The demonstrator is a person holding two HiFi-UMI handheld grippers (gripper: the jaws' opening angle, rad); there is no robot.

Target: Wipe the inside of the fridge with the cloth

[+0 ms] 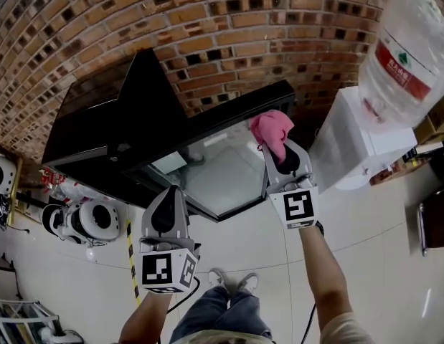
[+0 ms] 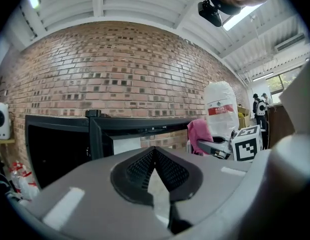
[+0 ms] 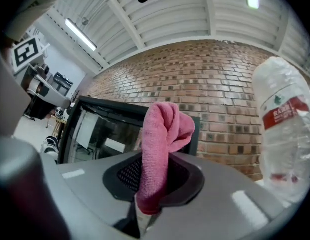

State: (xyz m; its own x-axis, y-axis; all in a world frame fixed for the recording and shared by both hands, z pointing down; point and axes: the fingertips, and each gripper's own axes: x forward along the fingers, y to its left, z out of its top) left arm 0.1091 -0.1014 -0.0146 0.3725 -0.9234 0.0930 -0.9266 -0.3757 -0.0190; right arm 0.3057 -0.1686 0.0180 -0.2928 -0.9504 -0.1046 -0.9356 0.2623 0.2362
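2 arms stretched forward. Left gripper sits nearer the body, jaws together, nothing between them. Right gripper reaches further out, jaws clamped on pink cloth.

- A brick wall fills the background.
- A white water dispenser stands on the pale tiled floor by that wall, with an upturned clear bottle bearing a red label on top.
- White rounded machines sit at the floor's left edge, beside yellow-black striped tape.
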